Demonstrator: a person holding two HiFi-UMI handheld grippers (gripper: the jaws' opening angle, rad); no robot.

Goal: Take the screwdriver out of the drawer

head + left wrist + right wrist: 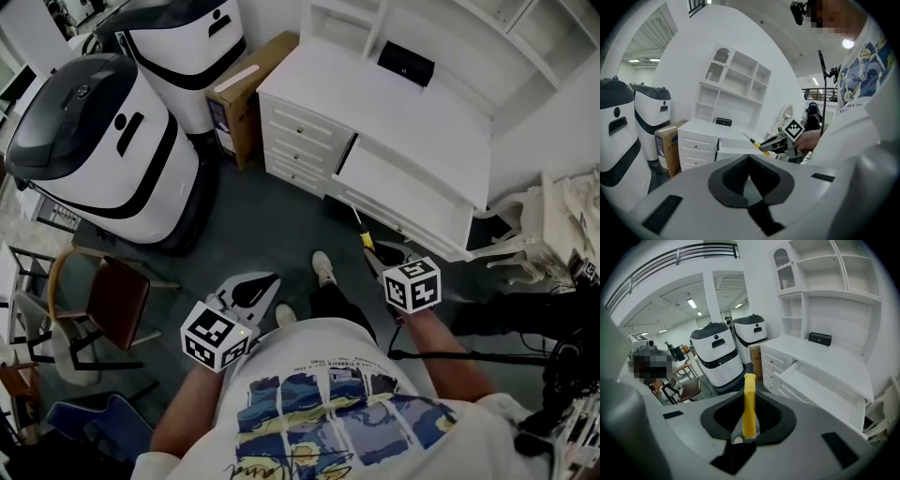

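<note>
Screwdriver (749,401), yellow handle: clamped in the jaws of the right gripper (377,255). It is held in the air over the floor, just near of the open drawer (403,192) of the white desk (412,103), with its shaft toward the desk. Left gripper (749,180): jaws together, nothing between them, held to the left, well apart from the desk.

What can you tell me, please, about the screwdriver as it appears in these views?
The screwdriver has a slim yellow handle, plastic by its look, a dark collar and a thin metal shaft. The right gripper is shut on the rear of the handle with its tongs, so the tool sticks straight out ahead of them in the air. It is clear of the open white drawer, and nothing but the tongs touches it.
</note>
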